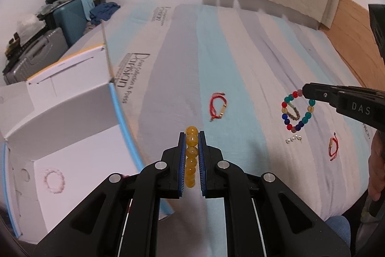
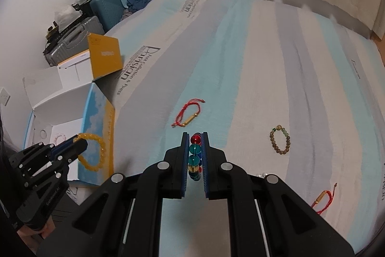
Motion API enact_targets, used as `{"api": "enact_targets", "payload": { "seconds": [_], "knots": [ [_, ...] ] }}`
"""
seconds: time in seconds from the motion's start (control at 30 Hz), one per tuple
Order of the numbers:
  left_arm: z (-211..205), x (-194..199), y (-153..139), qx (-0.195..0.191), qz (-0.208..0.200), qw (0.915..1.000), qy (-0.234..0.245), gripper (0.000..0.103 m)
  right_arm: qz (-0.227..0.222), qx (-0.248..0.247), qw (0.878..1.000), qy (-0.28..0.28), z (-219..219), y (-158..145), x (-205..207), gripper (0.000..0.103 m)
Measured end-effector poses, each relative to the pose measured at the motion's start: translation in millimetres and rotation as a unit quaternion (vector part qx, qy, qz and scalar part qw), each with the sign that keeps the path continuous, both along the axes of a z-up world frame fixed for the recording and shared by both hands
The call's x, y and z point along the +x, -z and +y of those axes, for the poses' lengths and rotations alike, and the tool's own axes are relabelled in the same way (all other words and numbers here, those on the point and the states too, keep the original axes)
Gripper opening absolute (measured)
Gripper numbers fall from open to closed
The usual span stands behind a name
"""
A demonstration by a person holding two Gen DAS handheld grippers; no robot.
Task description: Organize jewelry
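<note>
Still loose: 2 red cord bracelets (image 2: 190, 112) (1 brown-bead (image 2: 281, 140)).

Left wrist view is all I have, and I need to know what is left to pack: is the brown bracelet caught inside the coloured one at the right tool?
Observer: No. The brown bracelet lies alone on the bedsheet; the right tool is shut on the coloured bracelet only.
Operator: I see my yellow one just as a row of beads. Is it a whole loop?
Observer: Yes. The yellow bracelet hangs as a full loop from the left tool, in front of the outer wall of the box.
</note>
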State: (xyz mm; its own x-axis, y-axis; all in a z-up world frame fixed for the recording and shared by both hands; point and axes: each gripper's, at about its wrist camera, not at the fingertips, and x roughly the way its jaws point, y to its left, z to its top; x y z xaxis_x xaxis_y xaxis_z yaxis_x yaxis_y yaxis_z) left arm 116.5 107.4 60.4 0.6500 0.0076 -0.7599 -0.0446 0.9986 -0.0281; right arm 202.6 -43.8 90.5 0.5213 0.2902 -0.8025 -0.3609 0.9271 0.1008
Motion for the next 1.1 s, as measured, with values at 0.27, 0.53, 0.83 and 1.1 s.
{"api": "enact_targets", "payload": {
  "seconds": [0.27,0.53,0.83,1.1],
  "knots": [
    [32.2,-22.3,-18.0,0.008,-0.01,0.9996,-0.024,0.008,-0.014,0.006,1.0,-0.018,27.1,-18.8,-14.7,0.009],
    [68.2,-45.3,-27.3,0.016,-0.011,0.9986,-0.049,0.008,-0.028,0.007,0.999,-0.046,68.8,-37.9,-33.0,0.009],
    [117.6,-82.4,-37.7,0.023,-0.012,0.9957,-0.089,0.008,-0.042,0.019,0.996,-0.079,119.1,-57.7,-53.2,0.009],
    [162.7,-110.7,-38.0,0.018,-0.007,0.9913,-0.13,0.008,-0.051,0.023,0.991,-0.119,170.4,-66.9,-72.3,0.009]
  ]
}}
